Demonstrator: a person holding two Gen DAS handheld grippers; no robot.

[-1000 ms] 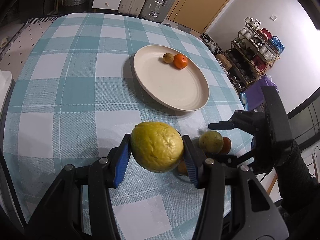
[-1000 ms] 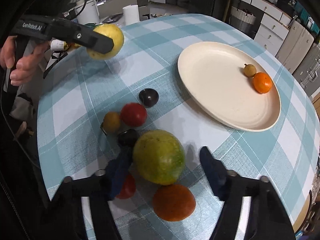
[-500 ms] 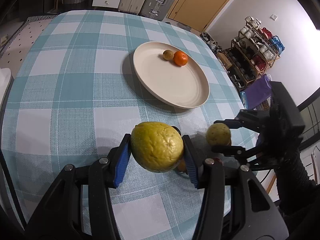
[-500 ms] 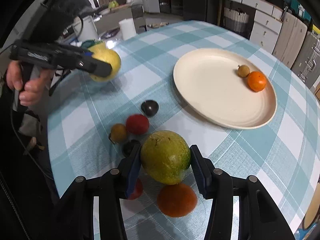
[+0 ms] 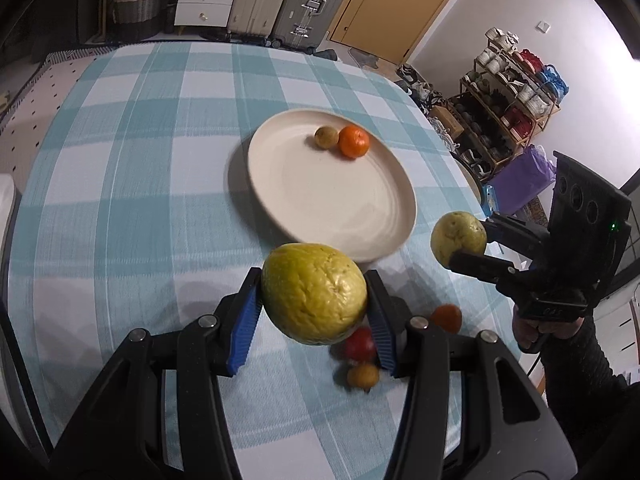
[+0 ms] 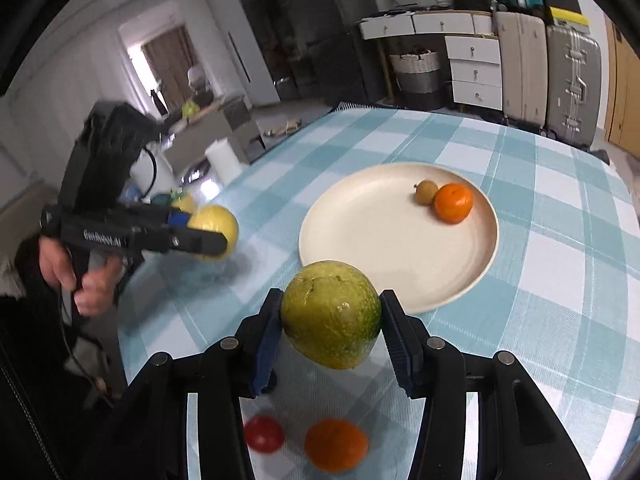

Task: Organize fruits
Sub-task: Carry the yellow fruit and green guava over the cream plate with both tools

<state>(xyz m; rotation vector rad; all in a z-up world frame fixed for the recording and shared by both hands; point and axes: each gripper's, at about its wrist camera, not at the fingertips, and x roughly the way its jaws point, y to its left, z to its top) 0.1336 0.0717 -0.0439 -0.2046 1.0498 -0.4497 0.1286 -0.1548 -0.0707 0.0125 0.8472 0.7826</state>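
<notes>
Carrying: in the left wrist view, the left gripper (image 5: 314, 312) clamps a yellow fruit (image 5: 314, 293) just short of the cream plate (image 5: 280, 196). In the right wrist view, the right gripper (image 6: 330, 336) grips a green-yellow fruit (image 6: 331, 313) beside that plate's near rim. Next, each probably needs lowering onto bare plate, clear of the tangerine (image 6: 453, 203).

A yellow fruit (image 5: 314, 292) sits between the blue pads of my black left tool (image 5: 316, 312); a yellow-green fruit (image 6: 331, 314) fills my right tool (image 6: 330, 332). Ahead lies a cream plate (image 5: 312, 200) with an orange mandarin (image 5: 353, 142) and an olive-brown fruit (image 5: 326, 137), on the teal-and-white checked table (image 5: 128, 184).
</notes>
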